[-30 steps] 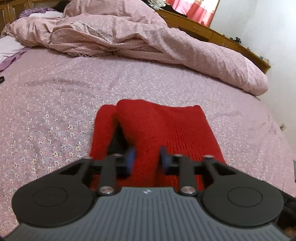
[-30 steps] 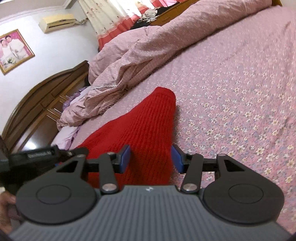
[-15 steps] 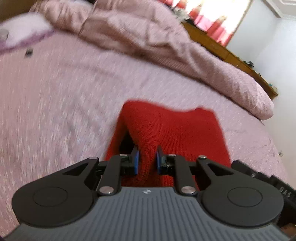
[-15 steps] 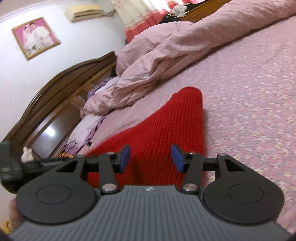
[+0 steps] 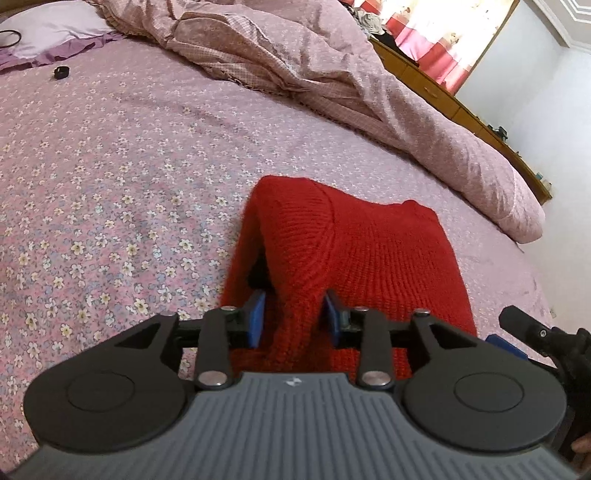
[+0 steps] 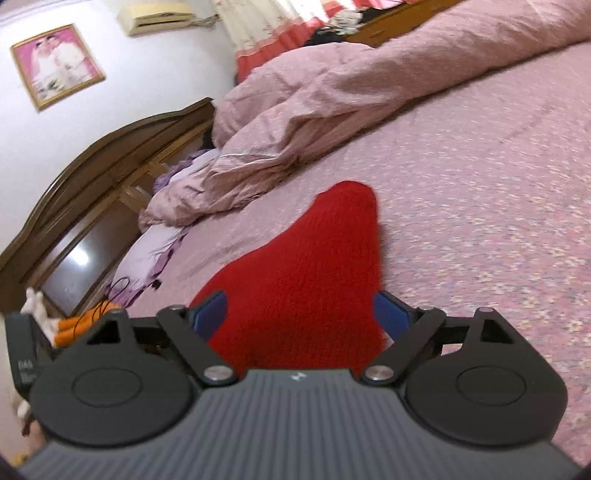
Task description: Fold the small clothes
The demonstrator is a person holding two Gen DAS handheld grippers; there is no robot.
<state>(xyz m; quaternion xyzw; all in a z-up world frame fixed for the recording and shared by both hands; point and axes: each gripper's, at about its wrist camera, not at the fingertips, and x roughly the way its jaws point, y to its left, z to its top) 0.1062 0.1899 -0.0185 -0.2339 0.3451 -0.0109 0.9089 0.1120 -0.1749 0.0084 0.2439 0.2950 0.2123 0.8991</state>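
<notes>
A red knitted garment [image 5: 369, 254] lies partly folded on the flowered pink bedsheet [image 5: 110, 166]. My left gripper [image 5: 293, 319] stands with its blue pads apart around a raised fold of the garment, which sits between them without being pinched. In the right wrist view the same garment [image 6: 314, 266] runs away from my right gripper [image 6: 299, 317], whose pads are spread wide on either side of the cloth. The right gripper's tip also shows at the right edge of the left wrist view [image 5: 532, 332].
A bunched pink duvet [image 5: 332, 74] lies along the far side of the bed. A purple pillow [image 5: 48, 29] and a small black ring [image 5: 61, 72] are at the far left. A wooden headboard [image 6: 92, 177] and a wooden dresser [image 5: 461, 107] border the bed.
My left gripper closed on the fold half a second ago and has now opened again. My right gripper has opened wider. Both have swung round a little over the garment.
</notes>
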